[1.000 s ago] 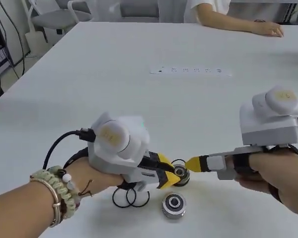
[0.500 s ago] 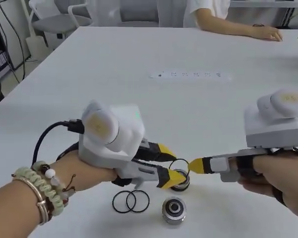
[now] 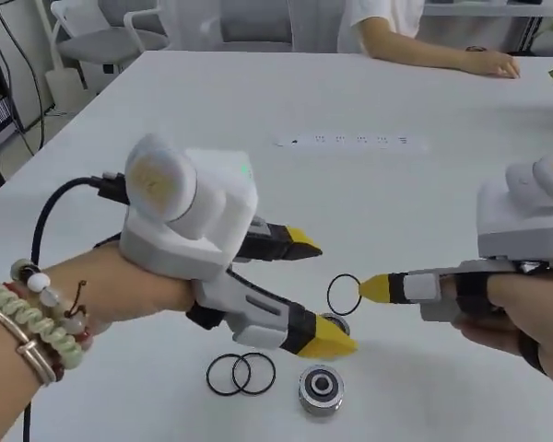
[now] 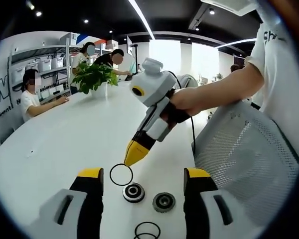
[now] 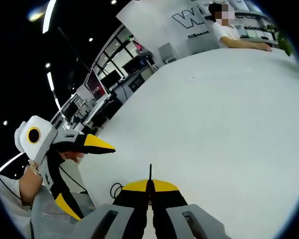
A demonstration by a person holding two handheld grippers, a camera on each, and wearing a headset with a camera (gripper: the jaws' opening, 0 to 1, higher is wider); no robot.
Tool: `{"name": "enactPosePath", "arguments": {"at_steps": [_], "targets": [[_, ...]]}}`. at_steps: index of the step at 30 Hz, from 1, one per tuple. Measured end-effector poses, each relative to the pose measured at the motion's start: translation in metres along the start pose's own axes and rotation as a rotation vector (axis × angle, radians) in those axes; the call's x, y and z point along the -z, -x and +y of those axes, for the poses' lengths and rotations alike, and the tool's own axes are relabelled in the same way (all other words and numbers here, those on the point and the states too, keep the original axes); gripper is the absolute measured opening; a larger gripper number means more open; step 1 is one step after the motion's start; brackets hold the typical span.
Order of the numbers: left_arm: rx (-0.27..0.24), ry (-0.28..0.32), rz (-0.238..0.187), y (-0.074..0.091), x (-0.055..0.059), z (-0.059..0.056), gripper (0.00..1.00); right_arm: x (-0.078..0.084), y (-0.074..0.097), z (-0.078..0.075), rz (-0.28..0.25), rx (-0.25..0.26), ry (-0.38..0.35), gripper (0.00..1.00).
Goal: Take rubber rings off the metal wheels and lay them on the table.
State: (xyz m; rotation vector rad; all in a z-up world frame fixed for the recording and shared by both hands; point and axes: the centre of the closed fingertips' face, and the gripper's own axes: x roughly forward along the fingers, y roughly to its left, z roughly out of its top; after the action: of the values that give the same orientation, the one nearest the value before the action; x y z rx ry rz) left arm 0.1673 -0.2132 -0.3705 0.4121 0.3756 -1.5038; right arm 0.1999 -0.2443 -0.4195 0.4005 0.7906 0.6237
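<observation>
Rubber ring (image 3: pixel 329 295) in right gripper (image 3: pixel 361 288)

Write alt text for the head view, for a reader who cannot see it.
The right tool is shut on a black rubber ring, held above a white table between the open jaws of the left tool. Below lie two loose rings and a metal wheel, with a second wheel partly behind the left tool's lower jaw.
</observation>
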Motion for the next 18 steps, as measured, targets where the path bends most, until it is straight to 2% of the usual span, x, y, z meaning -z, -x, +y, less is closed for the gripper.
{"name": "enactPosePath", "arguments": {"at_steps": [2, 7, 11, 18], "targets": [[-0.013, -0.032, 0.0, 0.007, -0.006, 0.001, 0.66, -0.003, 0.002, 0.0, -0.013, -0.001, -0.003, 0.0], [-0.05, -0.022, -0.03, 0.03, -0.016, 0.003, 0.74, -0.008, 0.006, 0.002, -0.036, -0.007, -0.011, 0.0], [-0.078, -0.02, -0.03, 0.045, -0.014, 0.004, 0.78, -0.011, 0.009, 0.003, -0.05, -0.011, -0.014, 0.0], [-0.144, 0.0, -0.014, 0.076, -0.003, 0.007, 0.82, -0.016, 0.012, 0.004, -0.071, -0.016, -0.026, 0.0]]}}
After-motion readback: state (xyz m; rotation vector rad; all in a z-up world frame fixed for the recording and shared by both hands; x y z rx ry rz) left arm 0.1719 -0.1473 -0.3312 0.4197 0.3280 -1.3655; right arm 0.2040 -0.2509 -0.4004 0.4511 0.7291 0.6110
